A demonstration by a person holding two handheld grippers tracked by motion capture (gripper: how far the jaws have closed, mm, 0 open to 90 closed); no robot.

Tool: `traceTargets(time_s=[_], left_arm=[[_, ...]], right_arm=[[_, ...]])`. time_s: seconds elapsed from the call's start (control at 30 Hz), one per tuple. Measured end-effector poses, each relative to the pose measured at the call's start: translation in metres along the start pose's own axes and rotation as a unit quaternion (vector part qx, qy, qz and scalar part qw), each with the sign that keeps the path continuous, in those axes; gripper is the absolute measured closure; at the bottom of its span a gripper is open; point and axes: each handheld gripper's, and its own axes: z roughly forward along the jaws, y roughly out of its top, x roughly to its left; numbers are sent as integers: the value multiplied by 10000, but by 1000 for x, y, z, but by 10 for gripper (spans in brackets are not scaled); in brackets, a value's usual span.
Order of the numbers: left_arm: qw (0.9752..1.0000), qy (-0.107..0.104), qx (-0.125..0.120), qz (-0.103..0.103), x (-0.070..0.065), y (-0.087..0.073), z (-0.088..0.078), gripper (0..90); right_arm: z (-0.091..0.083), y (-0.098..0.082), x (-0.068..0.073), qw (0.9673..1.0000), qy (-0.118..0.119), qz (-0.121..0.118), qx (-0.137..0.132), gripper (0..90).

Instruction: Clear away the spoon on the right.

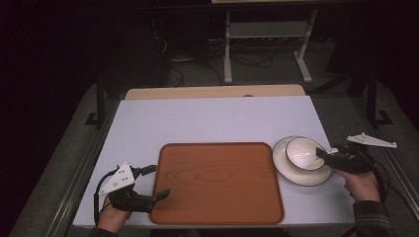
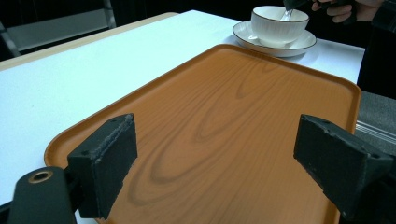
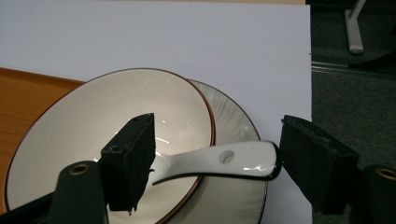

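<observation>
While the high view looks down on the white table (image 1: 212, 118), the left gripper (image 1: 157, 180) sits at the near left edge of the wooden tray (image 1: 217, 182), jaws spread; the right gripper (image 1: 322, 152) reaches over the bowl (image 1: 302, 153), which stands on a saucer (image 1: 296, 175) just right of the tray

From the left gripper view, both jaws stand wide over the tray (image 2: 224, 121), with bowl (image 2: 278, 27) and saucer (image 2: 275, 45) beyond its far corner

Seen in the right gripper view, the jaws are spread either side of a white spoon (image 3: 219, 163) resting in the bowl (image 3: 93, 121), its handle lying across the rim; the handle's end is just beside the right jaw

No text, label or number is readable anywhere
</observation>
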Motion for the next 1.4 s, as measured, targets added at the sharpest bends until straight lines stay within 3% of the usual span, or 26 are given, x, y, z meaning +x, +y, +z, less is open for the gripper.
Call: traceTargets(time_s=[0.3,0.53,0.97,1.4], left_arm=[[10000,-3,-2,11,-1,0,0,128],[10000,-5,-6,4,0,0,0,128],[10000,-3,-3,10,-1,0,0,128],[10000,3,-7,4,-1,0,0,128]], right_arm=[[6,-7,1,9998,142,123,116,336],[7,-5,2,9998,95,115,113,425],[-2,5,15,9996,70,-107,-250,576],[-7,15,24,9986,183,-233,-440,667]])
